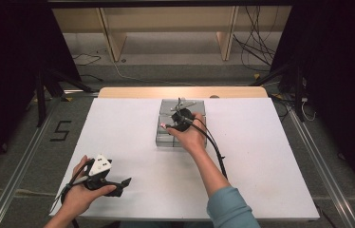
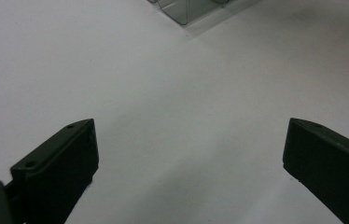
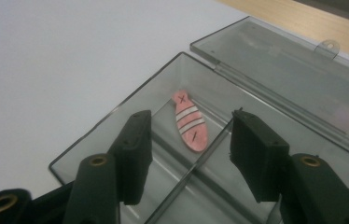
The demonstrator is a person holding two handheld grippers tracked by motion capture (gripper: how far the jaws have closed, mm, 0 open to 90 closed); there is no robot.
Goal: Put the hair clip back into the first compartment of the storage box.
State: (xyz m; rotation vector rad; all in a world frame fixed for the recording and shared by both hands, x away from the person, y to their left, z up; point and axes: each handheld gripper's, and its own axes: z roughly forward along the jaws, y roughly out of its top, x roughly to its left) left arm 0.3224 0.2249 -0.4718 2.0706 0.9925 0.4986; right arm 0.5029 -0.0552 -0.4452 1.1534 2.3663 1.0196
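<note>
As seen close up, pink lure (image 3: 190, 122) apparently loose between right hand-held gripper's (image 3: 189, 154) jaws.

left hand-held gripper (image 2: 189, 154) jaws wide apart, right hand-held gripper (image 3: 189, 144) jaws parted, arm outstretched

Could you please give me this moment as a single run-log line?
right gripper: open above clear box | pink fish-shaped piece: lying in box, not gripped | left gripper: open, nothing between jaws, over white table

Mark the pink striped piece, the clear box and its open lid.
pink striped piece (image 3: 190, 121), right gripper view, on its white stripes
clear box (image 3: 84, 140), right gripper view, left wall
open lid (image 3: 284, 65), right gripper view, flat panel
</note>
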